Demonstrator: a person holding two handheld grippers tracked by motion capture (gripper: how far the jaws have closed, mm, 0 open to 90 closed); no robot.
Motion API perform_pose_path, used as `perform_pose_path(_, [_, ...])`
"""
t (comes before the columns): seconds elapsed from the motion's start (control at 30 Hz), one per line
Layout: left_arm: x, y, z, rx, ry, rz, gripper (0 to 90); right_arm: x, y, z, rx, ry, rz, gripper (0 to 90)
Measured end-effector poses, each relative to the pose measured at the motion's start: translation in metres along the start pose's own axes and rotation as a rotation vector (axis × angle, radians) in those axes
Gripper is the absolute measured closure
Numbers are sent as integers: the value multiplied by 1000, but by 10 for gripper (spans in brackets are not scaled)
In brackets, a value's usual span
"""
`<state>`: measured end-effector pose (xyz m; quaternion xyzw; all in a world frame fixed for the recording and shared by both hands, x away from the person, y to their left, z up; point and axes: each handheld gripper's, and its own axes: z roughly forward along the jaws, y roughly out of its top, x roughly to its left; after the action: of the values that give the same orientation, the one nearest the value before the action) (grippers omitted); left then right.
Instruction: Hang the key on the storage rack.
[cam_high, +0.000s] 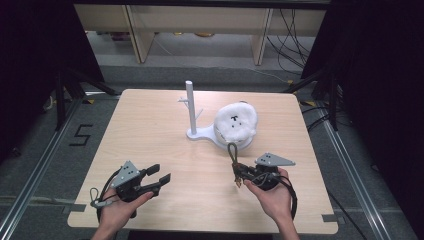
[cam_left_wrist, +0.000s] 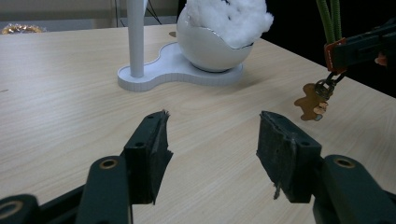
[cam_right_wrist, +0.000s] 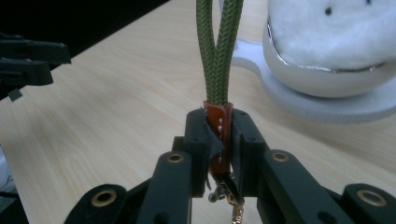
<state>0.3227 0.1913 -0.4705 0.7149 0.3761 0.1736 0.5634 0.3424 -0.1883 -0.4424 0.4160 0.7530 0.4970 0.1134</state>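
Note:
My right gripper (cam_high: 238, 173) (cam_right_wrist: 219, 128) is shut on a keychain at its brown leather band (cam_right_wrist: 220, 119). The green cord loop (cam_high: 232, 151) (cam_right_wrist: 216, 42) stands up from the jaws. A small brown figure charm (cam_left_wrist: 310, 105) and a metal clasp hang below, just above the table. My left gripper (cam_high: 163, 172) (cam_left_wrist: 212, 133) stands open over the front left of the table, nothing between its pads. A white stand with an upright branched post (cam_high: 190, 107) (cam_left_wrist: 135, 37) sits mid-table, behind both grippers.
On the stand's base rests a white bowl (cam_left_wrist: 210, 51) (cam_right_wrist: 327, 81) holding a fluffy white plush with a dotted face (cam_high: 236, 121). The light wooden table (cam_high: 150, 130) has bare room to the left and front. Dark frames and cables surround it.

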Motion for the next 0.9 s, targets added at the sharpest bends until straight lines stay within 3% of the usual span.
perform_pose_path(0.03, [0, 1, 1, -1, -2, -1, 431, 0, 0, 1, -13, 1, -24, 792])
perform_pose_path(0.1, [-1, 3, 4, -14, -14, 3, 439, 3, 0, 3, -31, 8, -12, 792])
perform_pose_path(0.2, [-3, 9, 4, -19, -22, 5, 454, 6, 2, 7, -61, 22, -52, 792])
perform_pose_path(0.27, [-5, 12, 4, -29, -34, 7, 464, 11, 3, 10, -83, 34, -47, 792])
perform_pose_path(0.3, [-6, 14, 4, -23, -30, 10, 469, 10, 3, 11, -96, 27, -79, 792])
perform_pose_path(0.37, [-6, 18, 6, -40, -50, 13, 487, 14, 4, 14, -98, 49, -74, 792])
perform_pose_path(0.43, [-7, 20, 5, -32, -38, 10, 506, 18, 5, 17, -112, 57, -84, 792])
perform_pose_path(0.53, [-8, 29, 10, -48, -73, -2, 531, 22, 6, 21, -127, 68, -102, 792])
perform_pose_path(0.7, [-11, 42, 17, -37, -84, -6, 555, 29, 7, 28, -138, 78, -113, 793])
perform_pose_path(0.77, [-12, 45, 21, -38, -99, -8, 565, 34, 7, 30, -148, 81, -93, 793])
perform_pose_path(0.9, [-17, 51, 28, -29, -126, -14, 566, 36, 7, 36, -164, 100, -121, 793])
